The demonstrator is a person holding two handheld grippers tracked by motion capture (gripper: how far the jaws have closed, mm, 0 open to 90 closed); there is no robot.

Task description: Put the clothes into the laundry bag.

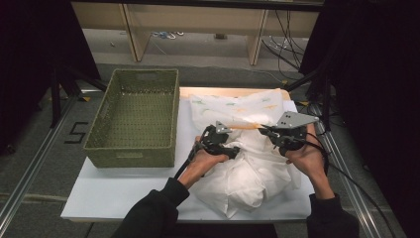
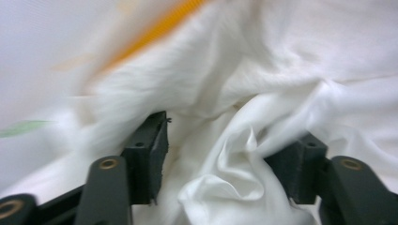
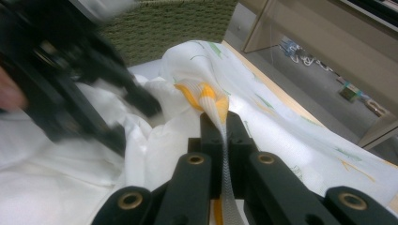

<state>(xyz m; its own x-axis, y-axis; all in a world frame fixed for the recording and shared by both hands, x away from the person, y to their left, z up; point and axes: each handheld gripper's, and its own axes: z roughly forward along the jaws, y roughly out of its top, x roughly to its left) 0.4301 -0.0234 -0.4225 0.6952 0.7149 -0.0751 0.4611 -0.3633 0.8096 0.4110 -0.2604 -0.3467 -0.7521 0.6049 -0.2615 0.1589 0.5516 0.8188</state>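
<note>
White garment (image 1: 247,168) crumpled, orange trim (image 3: 206,96) lengthwise

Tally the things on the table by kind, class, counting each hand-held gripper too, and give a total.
Baskets: 1, the green woven basket
Garments: 1, the white garment with an orange-trimmed edge
Grippers: 2, the left gripper with jaws apart over the cloth, and the right gripper clamped on the trim
Total: 4
</note>
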